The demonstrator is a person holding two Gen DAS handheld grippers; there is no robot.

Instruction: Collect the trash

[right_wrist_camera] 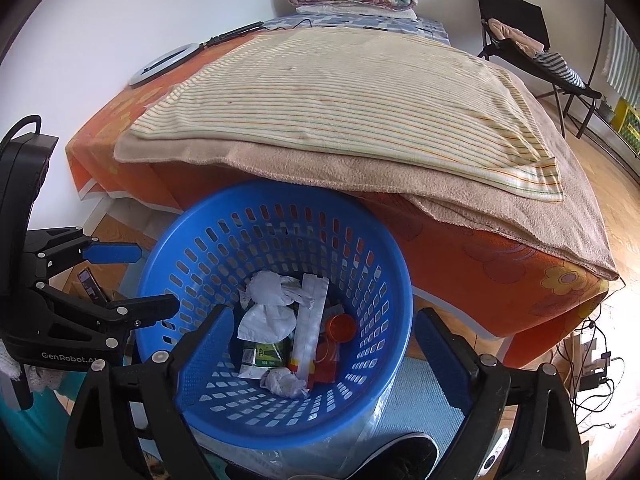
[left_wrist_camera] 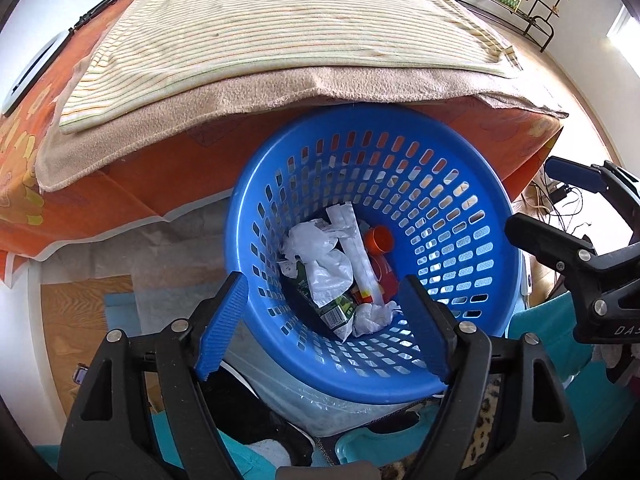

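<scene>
A blue perforated plastic basket (left_wrist_camera: pixel 460 208) stands on the floor against the bed; it also shows in the right wrist view (right_wrist_camera: pixel 224 240). Inside lie crumpled white paper (left_wrist_camera: pixel 320 248), a long white wrapper (left_wrist_camera: pixel 358 252), a green carton (left_wrist_camera: pixel 336 308) and an orange cup (left_wrist_camera: pixel 380 240). My left gripper (left_wrist_camera: pixel 324 328) is open and empty above the basket's near rim. My right gripper (right_wrist_camera: pixel 324 356) is open and empty above the basket; it shows at the right edge of the left wrist view (left_wrist_camera: pixel 560 204). The left gripper shows at the left of the right wrist view (right_wrist_camera: pixel 156 280).
A bed with an orange flowered sheet (right_wrist_camera: pixel 500 264), a tan blanket (right_wrist_camera: pixel 460 184) and a striped towel (right_wrist_camera: pixel 340 92) lies behind the basket. A black folding chair (right_wrist_camera: pixel 516 28) stands at the back right. Cables (right_wrist_camera: pixel 592 364) lie on the wooden floor at the right.
</scene>
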